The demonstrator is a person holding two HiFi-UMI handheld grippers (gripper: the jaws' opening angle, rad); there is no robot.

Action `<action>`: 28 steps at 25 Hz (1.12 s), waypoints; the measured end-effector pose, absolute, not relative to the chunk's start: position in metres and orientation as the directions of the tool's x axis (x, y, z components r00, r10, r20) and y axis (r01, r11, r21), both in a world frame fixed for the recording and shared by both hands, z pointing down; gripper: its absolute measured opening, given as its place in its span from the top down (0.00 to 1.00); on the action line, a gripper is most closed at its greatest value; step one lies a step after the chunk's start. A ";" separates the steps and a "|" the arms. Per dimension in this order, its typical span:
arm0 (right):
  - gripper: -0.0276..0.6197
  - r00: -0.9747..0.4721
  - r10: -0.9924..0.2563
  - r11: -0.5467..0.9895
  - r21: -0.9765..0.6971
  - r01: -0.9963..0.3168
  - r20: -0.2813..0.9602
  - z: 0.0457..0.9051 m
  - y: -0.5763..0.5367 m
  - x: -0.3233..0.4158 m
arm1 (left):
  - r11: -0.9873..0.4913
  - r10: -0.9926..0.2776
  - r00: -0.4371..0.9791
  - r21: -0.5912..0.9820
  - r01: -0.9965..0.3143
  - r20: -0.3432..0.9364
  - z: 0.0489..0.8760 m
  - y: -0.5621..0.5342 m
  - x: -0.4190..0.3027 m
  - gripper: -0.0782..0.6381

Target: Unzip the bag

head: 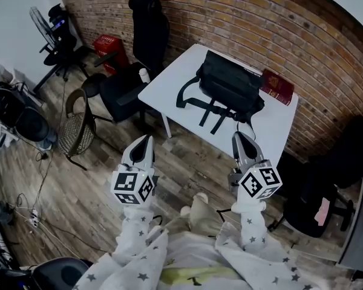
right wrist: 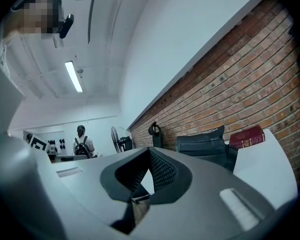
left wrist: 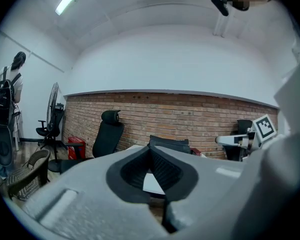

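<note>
Checking the left gripper [head: 146, 141] first, I find its jaws pressed together with nothing between them, and its own view confirms this. The right gripper [head: 238, 138] is in the same condition: jaws together and empty. Both hang in the air above the wooden floor [head: 187, 162], short of the white table [head: 169, 83], with their tips pointing toward it and touching nothing. Star-patterned sleeves [head: 139, 246] run back from the marker cubes to the person holding them.

The black bag [head: 230, 86] lies on the table, well apart from both grippers. Its straps trail toward the table's near edge. I cannot make out its zip in any view. A red book [head: 277, 86] lies just beside the bag, on the side nearer the brick wall [head: 260, 23].

A black office chair [head: 148, 29] stands at the table's left side. A wicker chair [head: 72, 132] sits further left on the floor.
</note>
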State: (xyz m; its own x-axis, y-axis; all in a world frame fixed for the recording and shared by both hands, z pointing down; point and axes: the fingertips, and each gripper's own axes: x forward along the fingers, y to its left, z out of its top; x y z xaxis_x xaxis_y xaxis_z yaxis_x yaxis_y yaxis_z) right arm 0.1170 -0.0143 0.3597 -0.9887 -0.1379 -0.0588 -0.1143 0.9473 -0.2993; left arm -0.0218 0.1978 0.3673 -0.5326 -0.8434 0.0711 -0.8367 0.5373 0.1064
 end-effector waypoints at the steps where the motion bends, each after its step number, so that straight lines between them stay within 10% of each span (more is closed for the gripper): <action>1: 0.96 -0.989 -0.140 0.946 -0.302 -0.117 -0.053 0.362 -0.017 0.113 | 0.535 -0.845 -0.530 0.109 -0.837 0.076 0.370 0.195 -0.025 0.89; 28: 0.96 -0.981 -0.196 0.918 -0.352 -0.183 0.000 0.382 -0.155 -0.063 | 0.432 -0.900 -0.418 0.124 -0.893 0.124 0.380 0.024 -0.203 0.89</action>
